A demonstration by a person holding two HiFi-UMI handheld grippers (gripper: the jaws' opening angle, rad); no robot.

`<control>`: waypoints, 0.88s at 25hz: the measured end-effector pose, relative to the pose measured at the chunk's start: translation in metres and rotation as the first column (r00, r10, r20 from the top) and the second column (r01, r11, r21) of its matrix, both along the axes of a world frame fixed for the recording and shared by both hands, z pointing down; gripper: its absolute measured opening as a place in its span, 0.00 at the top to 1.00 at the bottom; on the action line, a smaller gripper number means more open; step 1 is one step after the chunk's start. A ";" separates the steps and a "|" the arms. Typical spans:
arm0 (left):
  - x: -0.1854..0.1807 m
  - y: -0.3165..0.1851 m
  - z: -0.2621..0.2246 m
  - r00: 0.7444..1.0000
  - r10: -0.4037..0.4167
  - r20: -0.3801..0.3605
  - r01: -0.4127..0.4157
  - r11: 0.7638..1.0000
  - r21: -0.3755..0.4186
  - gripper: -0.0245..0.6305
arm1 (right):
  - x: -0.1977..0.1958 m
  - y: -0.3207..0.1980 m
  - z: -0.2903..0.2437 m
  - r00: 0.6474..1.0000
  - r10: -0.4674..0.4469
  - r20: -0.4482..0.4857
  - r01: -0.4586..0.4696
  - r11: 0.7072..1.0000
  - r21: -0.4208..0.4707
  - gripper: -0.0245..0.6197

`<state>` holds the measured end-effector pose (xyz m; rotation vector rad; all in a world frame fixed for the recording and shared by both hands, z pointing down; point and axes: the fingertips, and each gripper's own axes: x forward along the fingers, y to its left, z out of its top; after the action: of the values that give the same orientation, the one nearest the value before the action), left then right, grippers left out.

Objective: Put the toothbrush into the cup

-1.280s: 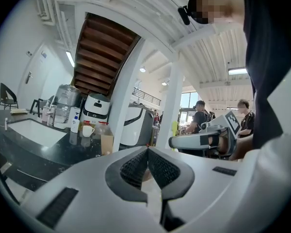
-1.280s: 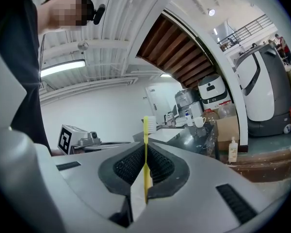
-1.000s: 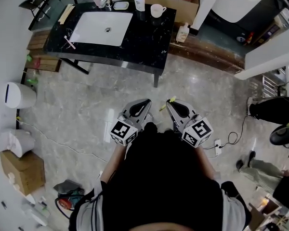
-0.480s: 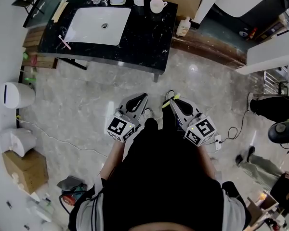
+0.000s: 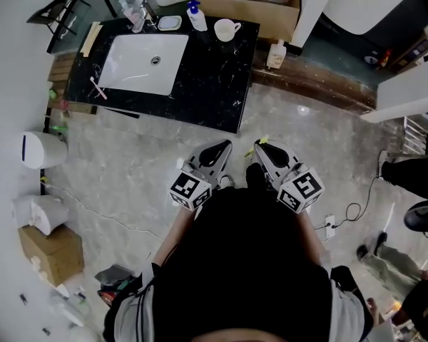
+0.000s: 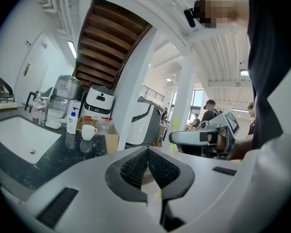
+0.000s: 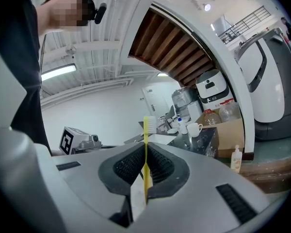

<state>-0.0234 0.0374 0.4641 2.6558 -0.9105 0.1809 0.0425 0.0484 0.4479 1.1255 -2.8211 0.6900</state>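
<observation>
A yellow toothbrush (image 7: 146, 149) stands upright between the jaws of my right gripper (image 7: 145, 152), which is shut on it; in the head view its tip (image 5: 260, 142) pokes out past the right gripper (image 5: 264, 150). The white cup (image 5: 227, 28) stands at the back right of the black counter (image 5: 214, 77), far ahead of both grippers. It also shows as a small white cup (image 7: 194, 128) in the right gripper view and as the same cup (image 6: 88, 131) in the left gripper view. My left gripper (image 5: 212, 155) is shut with nothing in it (image 6: 148, 152).
A white sink (image 5: 144, 63) is set in the counter, with a pink toothbrush (image 5: 98, 88) at its left and a pump bottle (image 5: 195, 16) near the cup. A white bin (image 5: 41, 150), a cardboard box (image 5: 51, 251) and a floor cable (image 5: 100, 209) lie left. A power strip (image 5: 329, 226) lies right.
The head view has shifted, so the counter sits slightly lower and nearer in the frame. Both grippers stay shut in front of the body, the toothbrush still held.
</observation>
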 end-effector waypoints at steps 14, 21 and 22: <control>0.066 -0.070 -0.003 0.996 -0.084 0.035 0.084 0.996 -0.016 0.95 | 0.071 -0.085 0.009 0.996 -0.044 0.077 0.046 0.999 -0.027 0.93; 0.040 -0.092 0.003 0.986 -0.162 0.033 0.163 0.986 -0.033 0.95 | 0.048 -0.112 0.019 0.991 -0.111 0.078 0.115 0.992 -0.049 0.93; 0.035 -0.097 0.004 0.985 -0.168 0.029 0.169 0.985 -0.034 0.95 | 0.044 -0.116 0.019 0.991 -0.112 0.072 0.116 0.992 -0.052 0.93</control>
<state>0.0119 -0.0592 0.4677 2.5336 -1.1233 0.1901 0.0864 -0.0673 0.4665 0.9420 -2.8760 0.8078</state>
